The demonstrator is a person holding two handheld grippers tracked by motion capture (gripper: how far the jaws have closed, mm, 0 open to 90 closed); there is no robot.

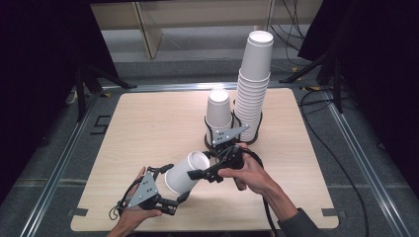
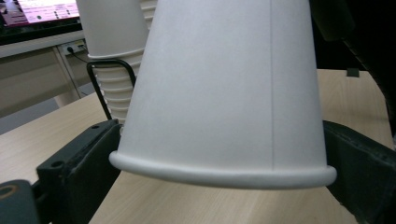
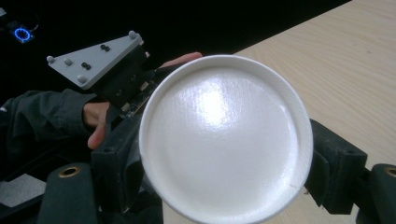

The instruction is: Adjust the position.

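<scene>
Single white paper cup [image 1: 185,172] held on its side above the near part of the worktop [image 1: 148,123], between the two grippers.

Left gripper [image 1: 170,190]: fingers spread about as wide as the cup's rolled rim and closed against it; in the left gripper view one black finger [image 2: 86,158] sits on each side of the cup at the rim end, both touching.

Right gripper [image 1: 197,174]: fingers pinch the cup at the opposite, flat-bottomed end; in the right gripper view a finger [image 3: 119,161] presses each side of the round base, which faces that camera.

Cup tilted, base end higher and pointing toward the tall cup stack [image 1: 254,89]. A shorter cup stack [image 1: 219,111] stands just beside the tall one, both in black wire holders at the worktop's far side.
</scene>
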